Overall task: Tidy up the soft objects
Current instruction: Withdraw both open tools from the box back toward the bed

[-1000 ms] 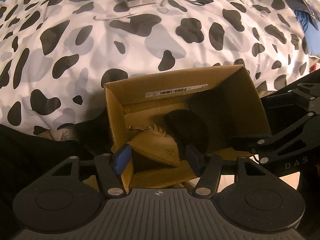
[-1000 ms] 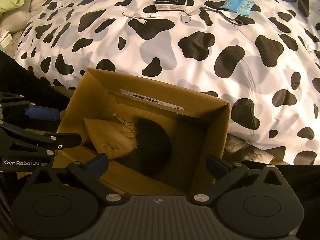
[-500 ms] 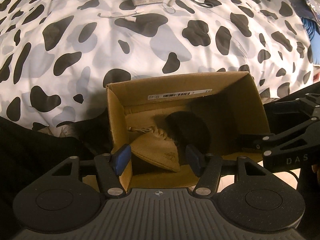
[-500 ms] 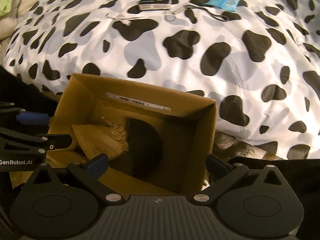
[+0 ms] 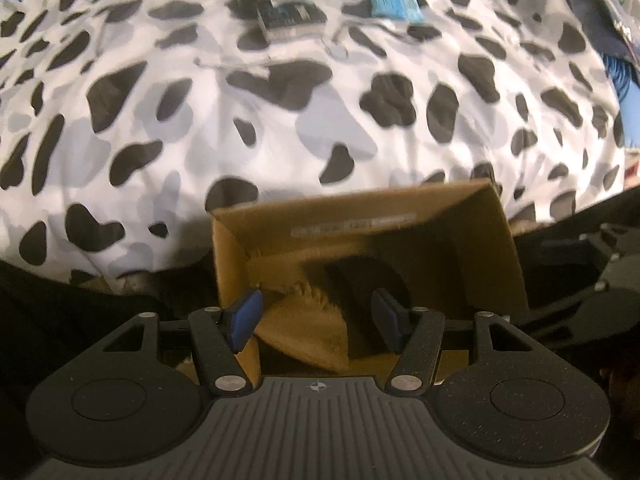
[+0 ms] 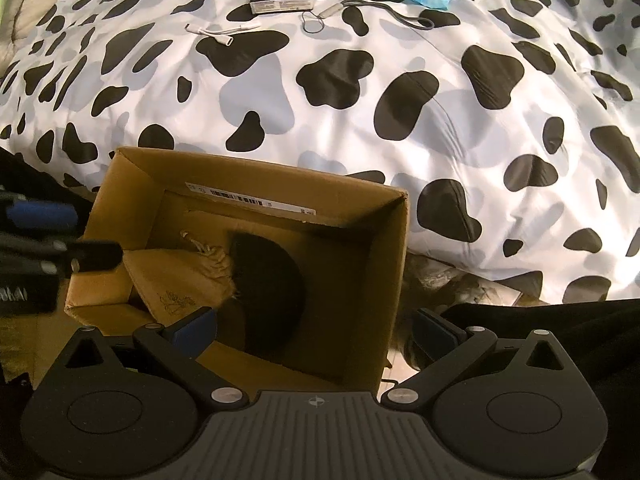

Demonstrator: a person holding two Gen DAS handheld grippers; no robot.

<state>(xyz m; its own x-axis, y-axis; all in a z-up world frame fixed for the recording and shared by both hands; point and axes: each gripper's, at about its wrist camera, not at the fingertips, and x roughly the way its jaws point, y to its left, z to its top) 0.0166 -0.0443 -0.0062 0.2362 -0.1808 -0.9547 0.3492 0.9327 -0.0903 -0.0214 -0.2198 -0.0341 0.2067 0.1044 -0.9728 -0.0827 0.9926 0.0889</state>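
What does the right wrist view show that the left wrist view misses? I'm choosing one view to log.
Only the right wrist view: the white cable drawn sharply and the box's outer right wall.
Only the left wrist view: blue fabric at the right edge.
Both: the cardboard box, tan pouch and black item inside, the cow-print duvet.

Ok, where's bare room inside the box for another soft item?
In the box, the right side is bare, between the black fan-shaped piece and the right wall. The left is crowded: the tan pouch lies there, touching the black piece.
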